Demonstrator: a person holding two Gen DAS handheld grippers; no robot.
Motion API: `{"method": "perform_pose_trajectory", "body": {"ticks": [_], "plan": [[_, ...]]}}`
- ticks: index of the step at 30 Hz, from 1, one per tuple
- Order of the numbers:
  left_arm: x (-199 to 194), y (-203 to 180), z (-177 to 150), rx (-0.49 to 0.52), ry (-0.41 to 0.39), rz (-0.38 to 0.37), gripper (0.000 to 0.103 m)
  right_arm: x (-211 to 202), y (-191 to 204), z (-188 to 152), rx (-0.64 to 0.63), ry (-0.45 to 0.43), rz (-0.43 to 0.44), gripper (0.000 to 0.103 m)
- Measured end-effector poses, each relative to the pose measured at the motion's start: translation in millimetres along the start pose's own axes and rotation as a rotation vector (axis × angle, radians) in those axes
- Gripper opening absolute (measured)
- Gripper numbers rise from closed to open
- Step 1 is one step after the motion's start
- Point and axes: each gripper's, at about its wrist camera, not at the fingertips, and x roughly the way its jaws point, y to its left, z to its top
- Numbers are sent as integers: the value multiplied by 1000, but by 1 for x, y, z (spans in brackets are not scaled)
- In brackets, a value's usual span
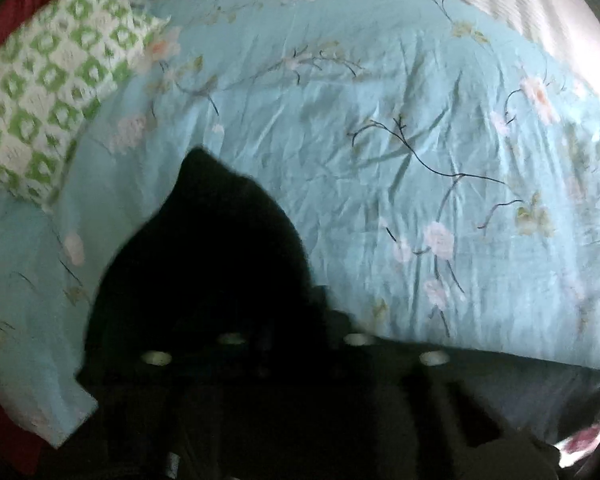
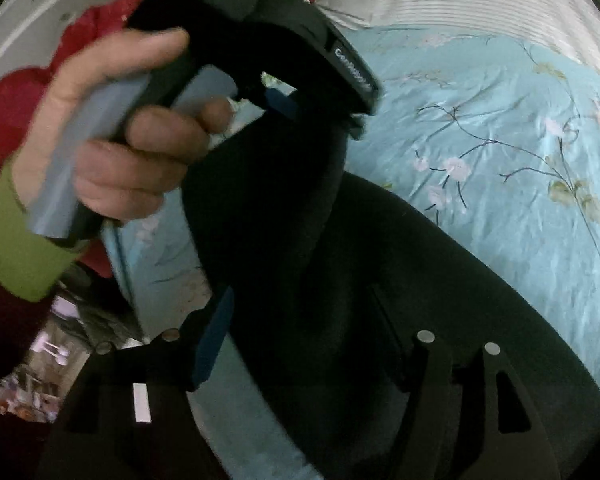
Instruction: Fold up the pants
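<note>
- Right wrist view, up close: the right gripper (image 2: 300,296) has its fingers wide apart. One blue pad (image 2: 214,340) shows on the left. Nothing is pinched.
- The black pants (image 2: 260,200) run right through that open gap and spread over the bed, low and to the right.
- A bit farther up, the left gripper (image 2: 288,100) is squeezed onto a top bit of the pants, and the cloth hangs down from it. The left hand (image 2: 112,140) grips its handle.
- Left wrist view: black cloth is bunched over the fingers and hides them. It pokes up in a soft point.
- Past that is the blue flower sheet (image 1: 380,160), then a green and white pillow (image 1: 52,92) far off to the left.
- I think the pants are soft, floppy and light. They will sag and slide, not stay stiff.
- I think a good place to grab is an edge or corner, like the waist or a leg end, with both claws well apart so the cloth pulls flat.
</note>
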Motion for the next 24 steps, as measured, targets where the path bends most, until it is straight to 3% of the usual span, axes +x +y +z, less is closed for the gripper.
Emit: {"method": "perform_pose_trajectory", "body": {"ticks": [2,8,14,24], "plan": [[-8,9,-7,-25,-41,-22,7,2,-3,0,17,5,13,6],[-56,63,-59,-168,-226,-182,5,-24,14,3,-50,-60,39,6],[-69,104,-114,-304,-306,-277,4,-33,42,-2,-169,-59,0,6],[-30,143,-157,-429,-274,-365,5,-15,54,-11,-218,7,-38,6]]}}
